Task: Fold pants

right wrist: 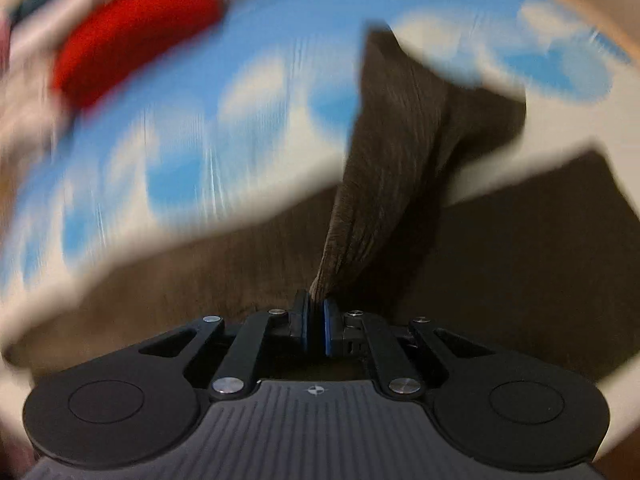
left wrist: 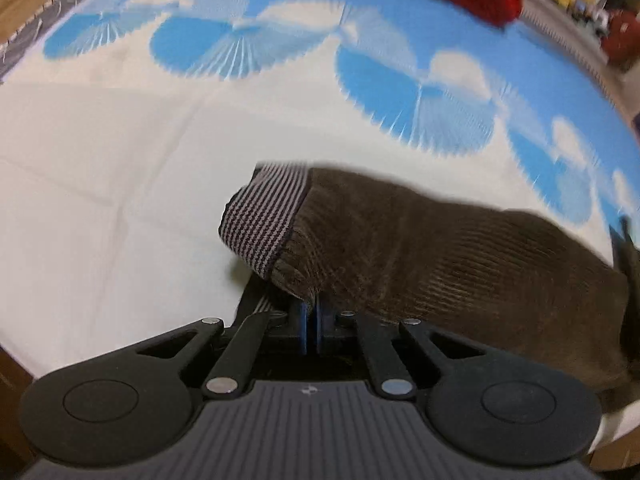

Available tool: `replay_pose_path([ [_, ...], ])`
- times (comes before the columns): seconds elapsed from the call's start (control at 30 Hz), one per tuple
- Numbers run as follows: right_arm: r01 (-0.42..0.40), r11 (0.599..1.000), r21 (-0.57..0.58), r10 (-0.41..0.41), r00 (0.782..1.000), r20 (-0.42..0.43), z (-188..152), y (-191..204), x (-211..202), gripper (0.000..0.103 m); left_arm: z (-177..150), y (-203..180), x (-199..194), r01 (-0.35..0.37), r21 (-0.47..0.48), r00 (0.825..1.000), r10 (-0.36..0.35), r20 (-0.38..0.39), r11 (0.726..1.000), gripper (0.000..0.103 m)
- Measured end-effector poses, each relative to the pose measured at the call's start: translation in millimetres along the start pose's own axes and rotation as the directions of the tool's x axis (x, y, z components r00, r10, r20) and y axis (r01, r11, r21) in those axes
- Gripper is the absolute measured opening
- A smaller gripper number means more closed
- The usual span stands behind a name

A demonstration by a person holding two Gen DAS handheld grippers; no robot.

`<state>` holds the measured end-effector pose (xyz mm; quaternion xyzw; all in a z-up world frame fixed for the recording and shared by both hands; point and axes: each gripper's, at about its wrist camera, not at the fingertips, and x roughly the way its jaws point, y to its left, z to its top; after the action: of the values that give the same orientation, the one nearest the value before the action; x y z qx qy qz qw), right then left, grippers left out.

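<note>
The dark brown corduroy pants (left wrist: pixel 420 248) with a striped ribbed cuff (left wrist: pixel 262 226) are pinched by both the left gripper (left wrist: pixel 311 314) and right gripper (right wrist: pixel 316 312), raised off the blue-and-white fan-patterned cloth (left wrist: pixel 120 140). A fold is judged underway; next, the held edges should be carried toward twelve o'clock and laid flat.

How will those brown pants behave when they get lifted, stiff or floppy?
Probably floppy: the brown pants hang in soft folds from the right tool. Likely not slippery, since the ribbed cloth bunches in the left tool. The striped cuff curls over limply.
</note>
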<state>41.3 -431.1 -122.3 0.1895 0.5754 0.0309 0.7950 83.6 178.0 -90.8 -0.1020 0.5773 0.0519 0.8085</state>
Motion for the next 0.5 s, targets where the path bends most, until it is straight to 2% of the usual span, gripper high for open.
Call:
replay_pose_path([
  [0.03,-0.001,1.0,-0.024,0.0,0.998,-0.06,-10.1,-5.4,6.8,0.009,-0.1,1.5,6.3,0.005,0.002,0.999,-0.005,-0.033,1.0,0.005],
  [0.07,0.016,0.999,-0.039,-0.018,0.998,-0.063,-16.4,-11.1,6.1,0.009,-0.1,4.5,10.0,0.011,-0.006,0.999,-0.012,-0.048,1.0,0.006],
  [0.13,0.038,0.995,-0.089,-0.035,0.999,0.029,-14.5,-16.4,-9.3,0.009,4.3,6.8,13.4,0.02,-0.034,0.998,-0.022,-0.051,0.999,0.009],
  [0.2,0.051,0.994,-0.095,-0.036,0.988,0.15,-4.7,-23.6,-26.6,0.012,8.7,8.8,16.2,0.027,-0.079,0.998,-0.031,-0.059,0.997,0.028],
  [0.27,0.056,0.997,-0.045,-0.044,0.97,0.239,11.2,-30.8,-34.6,0.023,12.0,9.2,21.4,0.03,-0.118,0.997,-0.039,-0.073,0.993,0.036],
  [0.33,0.053,0.998,-0.022,-0.044,0.957,0.286,26.3,-28.4,-32.4,0.028,13.1,9.7,26.6,0.014,-0.138,0.996,-0.026,-0.089,0.99,0.037],
  [0.37,0.056,0.998,-0.021,-0.047,0.95,0.308,35.6,-23.8,-28.2,0.033,14.0,9.3,28.7,0.002,-0.139,0.996,-0.015,-0.092,0.99,0.037],
  [0.4,0.063,0.998,-0.021,-0.053,0.946,0.318,42.7,-18.2,-22.7,0.036,14.8,9.2,30.9,-0.013,-0.141,0.995,-0.001,-0.097,0.99,0.04],
  [0.47,0.067,0.996,-0.061,-0.044,0.947,0.318,57.6,-1.9,-4.3,0.046,16.1,11.2,33.4,-0.031,-0.157,0.994,0.015,-0.106,0.987,0.042],
  [0.5,0.092,0.991,-0.102,-0.057,0.95,0.307,63.7,7.4,6.1,0.047,17.6,12.9,33.5,-0.029,-0.167,0.994,0.012,-0.104,0.985,0.042],
])
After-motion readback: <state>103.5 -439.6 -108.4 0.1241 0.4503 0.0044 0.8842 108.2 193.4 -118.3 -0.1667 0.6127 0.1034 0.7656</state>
